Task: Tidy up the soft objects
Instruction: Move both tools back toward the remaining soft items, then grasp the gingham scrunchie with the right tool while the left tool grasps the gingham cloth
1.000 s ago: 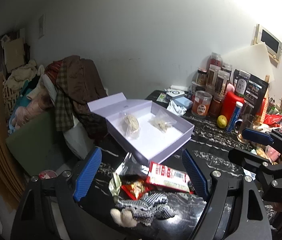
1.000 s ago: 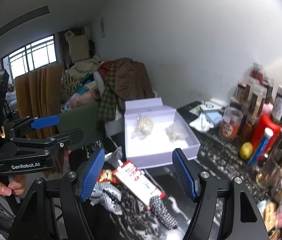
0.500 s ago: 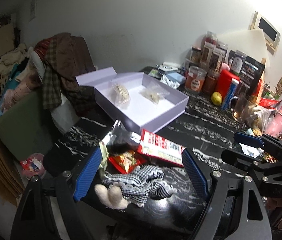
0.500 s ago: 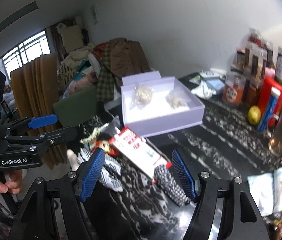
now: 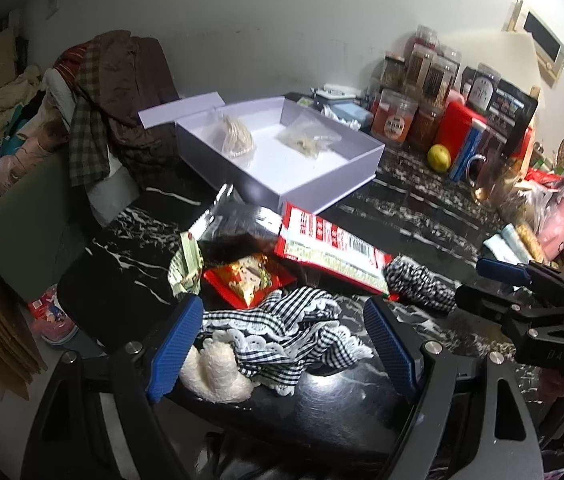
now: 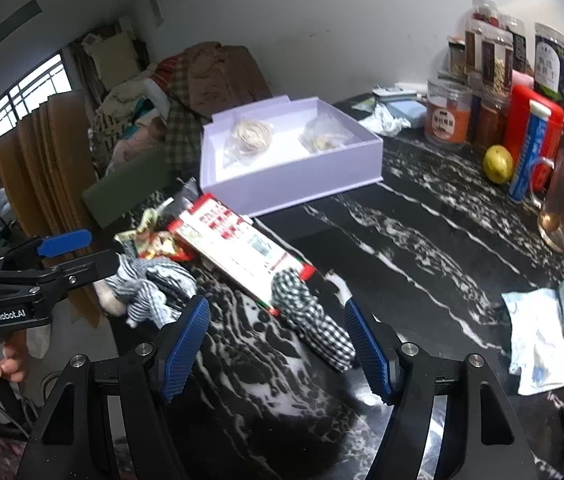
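The left gripper (image 5: 282,344) hangs with jaws spread, empty, over the crumpled black-and-white gingham cloth with lace trim (image 5: 282,332) on the black marbled bench (image 5: 422,216). The right gripper (image 6: 277,344), jaws likewise spread, frames the rolled checked cloth (image 6: 310,316), whose long axis runs away toward the lilac open box (image 6: 294,184).

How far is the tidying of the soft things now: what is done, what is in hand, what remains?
Done: two clear plastic bags of pale soft items already lie in the open lilac cardboard box.
In hand: nothing. The left tool stands open over the crumpled black-and-white checked cloth; the right tool is open beside the rolled checked cloth.
Left: both cloths, on the black marble table.
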Demonstrator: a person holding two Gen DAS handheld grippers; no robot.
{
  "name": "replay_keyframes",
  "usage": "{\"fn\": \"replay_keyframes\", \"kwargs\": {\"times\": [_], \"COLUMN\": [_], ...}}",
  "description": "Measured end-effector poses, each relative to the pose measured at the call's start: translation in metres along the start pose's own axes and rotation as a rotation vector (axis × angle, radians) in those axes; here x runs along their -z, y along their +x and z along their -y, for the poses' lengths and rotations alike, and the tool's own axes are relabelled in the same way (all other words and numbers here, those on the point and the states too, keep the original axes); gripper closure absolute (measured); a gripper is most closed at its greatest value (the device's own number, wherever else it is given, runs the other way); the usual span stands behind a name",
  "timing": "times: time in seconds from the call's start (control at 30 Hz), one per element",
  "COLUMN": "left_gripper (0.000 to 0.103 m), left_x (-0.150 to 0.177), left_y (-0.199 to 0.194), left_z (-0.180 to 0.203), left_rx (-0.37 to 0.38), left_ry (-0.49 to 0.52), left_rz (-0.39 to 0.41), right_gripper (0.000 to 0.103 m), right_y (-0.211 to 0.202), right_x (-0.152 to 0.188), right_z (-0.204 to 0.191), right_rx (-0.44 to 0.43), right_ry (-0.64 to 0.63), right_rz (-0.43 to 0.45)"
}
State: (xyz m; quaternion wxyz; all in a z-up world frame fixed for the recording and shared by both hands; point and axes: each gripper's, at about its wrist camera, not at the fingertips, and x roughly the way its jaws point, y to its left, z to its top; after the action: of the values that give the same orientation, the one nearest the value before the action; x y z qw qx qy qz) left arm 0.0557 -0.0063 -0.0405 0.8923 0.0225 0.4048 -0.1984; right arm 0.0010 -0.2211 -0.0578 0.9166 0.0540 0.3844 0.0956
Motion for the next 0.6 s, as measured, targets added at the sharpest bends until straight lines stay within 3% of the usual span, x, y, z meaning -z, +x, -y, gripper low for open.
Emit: {"fn": "replay_keyframes", "kwargs": {"times": [0.3,0.6], "left_gripper": [0.020,0.020], "left_x": [0.006,0.015], "left_y": [0.030,0.030], "left_z": [-0.001,0.016], "left_rx": [0.000,-0.032], "left_ry": [0.026,0.115], "left_rz": [-0.088,-0.112], "right_gripper": [0.032,0.034], "right_y": [0.025,0.052], "right_x": [0.004,0.001], "right_z": [0.016,0.020], "right_rx": [0.000,-0.009], "right_ry": [0.015,-0.019], "right_rz": [-0.064,-0.123]}}
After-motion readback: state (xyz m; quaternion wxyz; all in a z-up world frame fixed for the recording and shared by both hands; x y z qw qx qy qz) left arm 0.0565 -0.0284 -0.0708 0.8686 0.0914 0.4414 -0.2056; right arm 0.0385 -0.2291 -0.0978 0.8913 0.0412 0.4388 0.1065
